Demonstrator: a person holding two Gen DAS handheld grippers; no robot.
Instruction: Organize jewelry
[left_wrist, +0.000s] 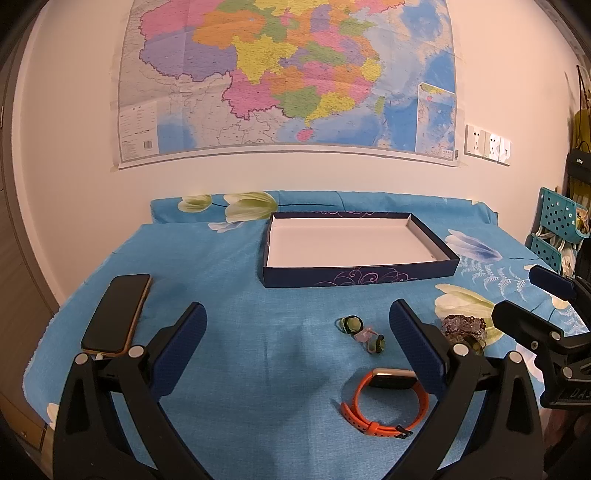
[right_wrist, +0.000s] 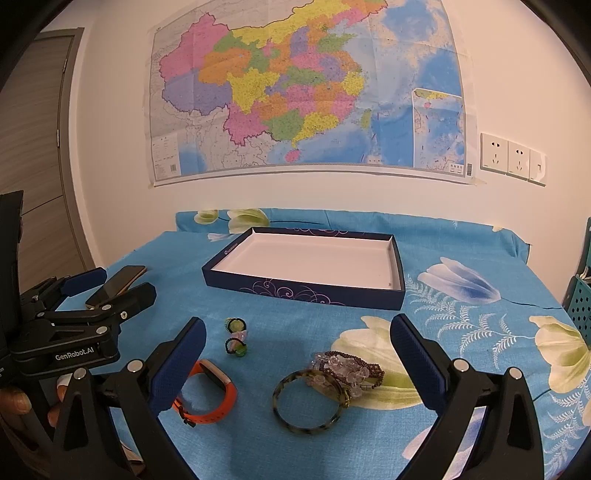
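Left wrist view: my left gripper (left_wrist: 297, 349) gapes wide, empty; its right finger hides part of the orange watch (left_wrist: 384, 400) and beaded bracelets (left_wrist: 464, 325).

Right wrist view: my right gripper (right_wrist: 297, 363) is spread, empty, above the bangle (right_wrist: 307, 403); the shallow box (right_wrist: 310, 271) lies crosswise beyond bare tabletop (right_wrist: 461, 288).
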